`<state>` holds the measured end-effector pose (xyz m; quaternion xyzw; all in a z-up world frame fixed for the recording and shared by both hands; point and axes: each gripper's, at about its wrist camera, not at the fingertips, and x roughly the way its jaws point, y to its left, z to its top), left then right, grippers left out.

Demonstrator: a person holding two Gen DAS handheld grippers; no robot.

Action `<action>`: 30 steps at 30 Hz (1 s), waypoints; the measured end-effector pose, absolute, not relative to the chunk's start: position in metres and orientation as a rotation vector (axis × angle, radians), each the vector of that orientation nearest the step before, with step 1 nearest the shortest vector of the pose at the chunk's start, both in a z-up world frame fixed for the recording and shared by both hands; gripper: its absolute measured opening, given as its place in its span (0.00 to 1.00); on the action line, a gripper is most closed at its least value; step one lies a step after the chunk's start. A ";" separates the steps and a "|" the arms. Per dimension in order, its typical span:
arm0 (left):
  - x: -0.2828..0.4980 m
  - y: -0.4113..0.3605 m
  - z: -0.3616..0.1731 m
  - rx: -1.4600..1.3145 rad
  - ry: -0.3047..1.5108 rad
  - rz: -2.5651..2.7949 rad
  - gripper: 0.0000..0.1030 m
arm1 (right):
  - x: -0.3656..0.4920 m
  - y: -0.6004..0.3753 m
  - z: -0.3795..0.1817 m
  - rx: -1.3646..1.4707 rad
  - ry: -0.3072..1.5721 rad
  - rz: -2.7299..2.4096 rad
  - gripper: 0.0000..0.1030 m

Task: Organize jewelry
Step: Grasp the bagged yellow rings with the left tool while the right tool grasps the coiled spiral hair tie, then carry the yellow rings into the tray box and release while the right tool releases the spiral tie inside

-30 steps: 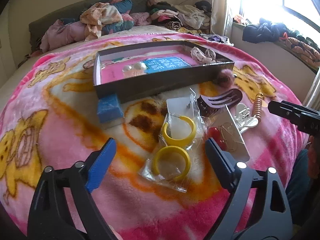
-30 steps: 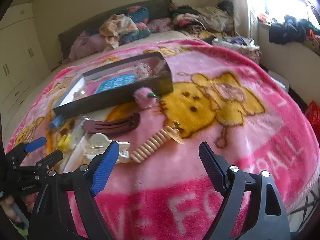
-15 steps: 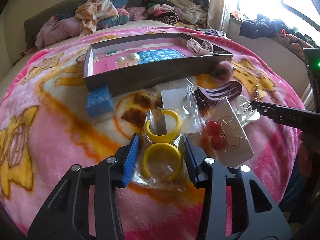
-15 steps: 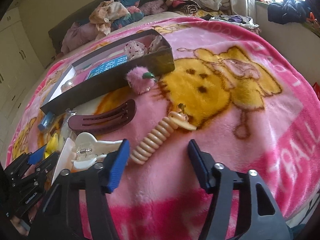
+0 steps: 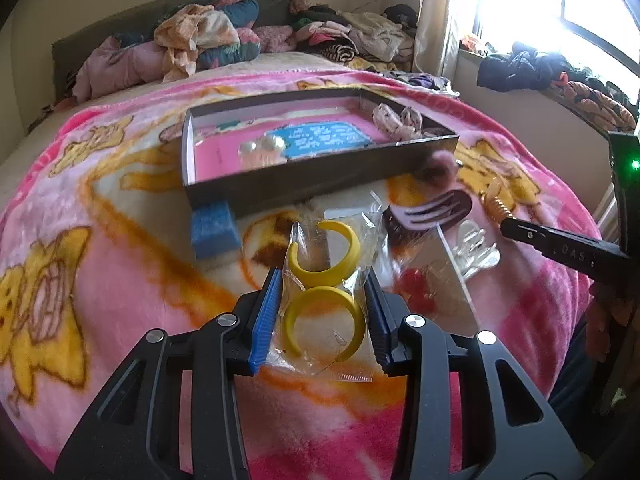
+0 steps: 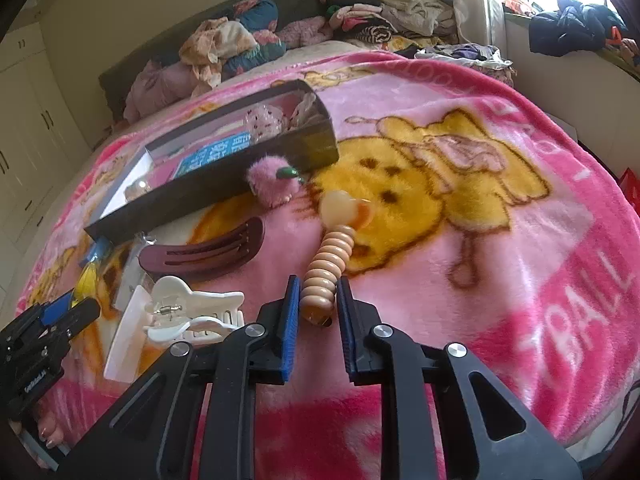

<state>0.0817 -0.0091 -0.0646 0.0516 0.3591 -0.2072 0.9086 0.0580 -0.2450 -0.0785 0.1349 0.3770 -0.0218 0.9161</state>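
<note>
My left gripper [image 5: 322, 312] is shut on a clear plastic bag with two yellow hoop earrings [image 5: 323, 314], low over the pink blanket. My right gripper [image 6: 318, 312] is shut on the near end of a peach beaded spiral hair piece [image 6: 330, 258] that lies on the blanket. A dark open box [image 5: 316, 178] stands ahead, holding pearl earrings [image 5: 262, 145] and fabric scrunchies [image 5: 396, 120]. The box also shows in the right wrist view [image 6: 224, 184].
On the blanket lie a brown hair clip [image 6: 204, 256], a white claw clip [image 6: 188, 314], a pink fluffy ball [image 6: 270, 184], a blue sponge block [image 5: 214, 232] and a card with red earrings [image 5: 416, 284]. Clothes are piled at the headboard [image 5: 192, 40].
Both grippers have moved forward and closed: the left on the bag of yellow earrings, the right on the beaded hair piece. A second ago both were wide open.
</note>
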 end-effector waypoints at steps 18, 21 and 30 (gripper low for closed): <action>0.096 -0.035 -0.033 0.098 0.673 -0.446 0.31 | 0.032 -0.253 -0.035 0.280 0.655 0.000 0.16; 0.101 -0.036 -0.028 0.092 0.665 -0.441 0.31 | 0.032 -0.249 -0.029 0.268 0.640 0.010 0.16; 0.115 -0.041 -0.016 0.078 0.643 -0.440 0.31 | 0.046 -0.236 -0.013 0.233 0.615 0.060 0.16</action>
